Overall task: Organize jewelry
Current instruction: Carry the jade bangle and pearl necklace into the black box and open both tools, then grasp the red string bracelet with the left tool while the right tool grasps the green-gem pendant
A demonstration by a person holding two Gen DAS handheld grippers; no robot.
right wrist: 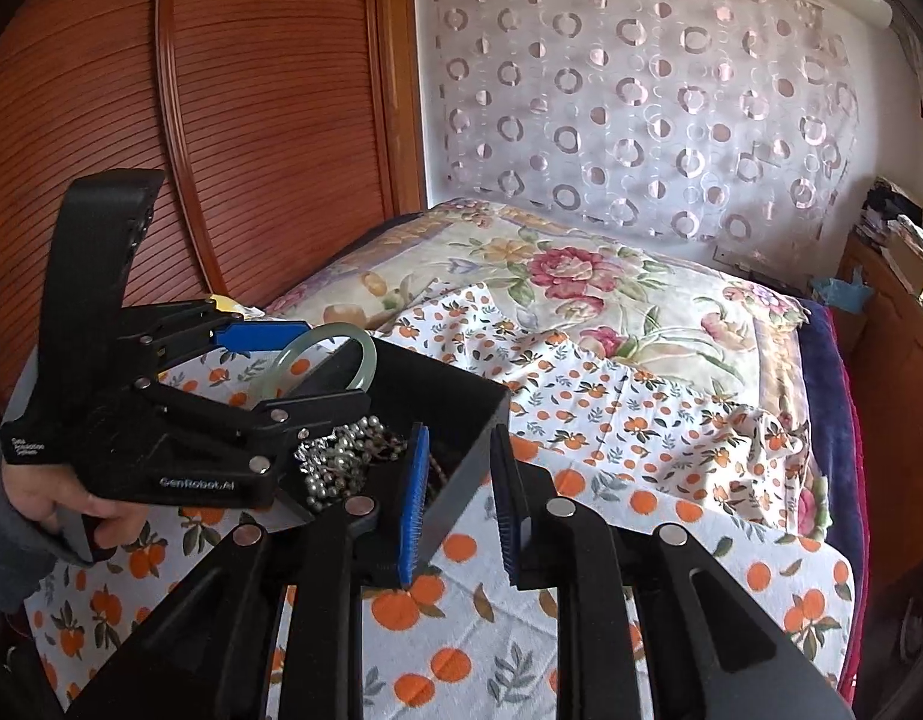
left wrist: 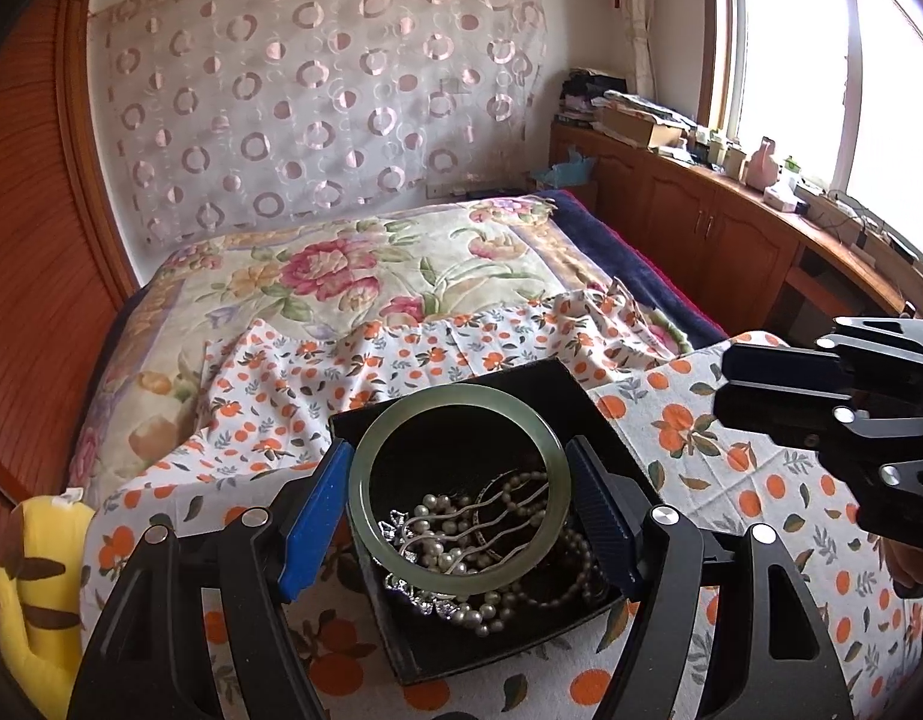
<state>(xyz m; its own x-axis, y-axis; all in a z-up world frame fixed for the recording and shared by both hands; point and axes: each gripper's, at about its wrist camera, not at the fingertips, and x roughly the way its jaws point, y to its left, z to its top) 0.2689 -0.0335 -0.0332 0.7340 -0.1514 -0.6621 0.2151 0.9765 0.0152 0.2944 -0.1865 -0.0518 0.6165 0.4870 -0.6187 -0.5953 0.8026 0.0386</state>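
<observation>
A pale green jade bangle [left wrist: 360, 480] hangs over an open black box [left wrist: 461, 381], and my left gripper [left wrist: 458, 450] is shut on it, one blue pad against each side of the ring. Inside the box lie pearl strands [left wrist: 485, 612] and a silver hair ornament [left wrist: 413, 531]. The right wrist view shows the same bangle [right wrist: 365, 354] in the left gripper [right wrist: 317, 367] above the box [right wrist: 443, 378]. My right gripper [right wrist: 461, 480] is slightly open and holds nothing; the box's right wall shows through its gap. In the left wrist view it [left wrist: 722, 387] stands right of the box.
The box rests on an orange-print cloth [left wrist: 731, 480] spread over a floral quilt [left wrist: 341, 276] on a bed. A yellow plush toy [left wrist: 29, 588] sits at the left edge. A wooden wardrobe [right wrist: 221, 120] stands left and cluttered cabinets [left wrist: 701, 210] run under the window. A hand [right wrist: 59, 498] holds the left gripper.
</observation>
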